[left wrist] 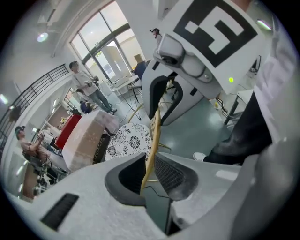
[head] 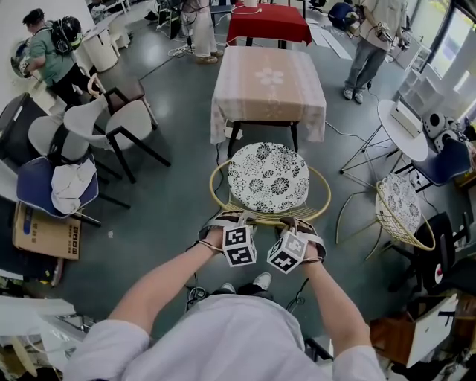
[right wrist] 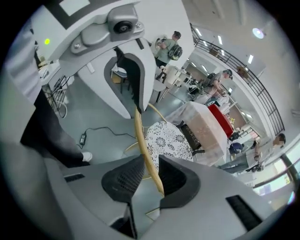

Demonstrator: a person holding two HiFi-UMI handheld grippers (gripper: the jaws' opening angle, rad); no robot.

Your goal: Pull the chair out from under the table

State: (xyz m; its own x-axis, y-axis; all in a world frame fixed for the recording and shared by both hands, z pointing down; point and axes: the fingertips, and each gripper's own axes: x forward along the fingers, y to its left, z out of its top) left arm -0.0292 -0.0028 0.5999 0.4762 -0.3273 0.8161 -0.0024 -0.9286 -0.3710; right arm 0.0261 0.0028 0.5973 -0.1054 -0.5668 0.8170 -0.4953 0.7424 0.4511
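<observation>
Standing just in front of the desk, the chair looks pulled out, your left gripper and right gripper jaws parted loosely around its yellow back rim, leaving only withdrawal.

Count: two gold wire-frame chairs with black-and-white floral round cushions; one pink-clothed square table; one red-clothed square table; one round white table; one blue chair under a white cloth; one brown cardboard box; three bystanders; two grey handheld grippers with marker cubes
</observation>
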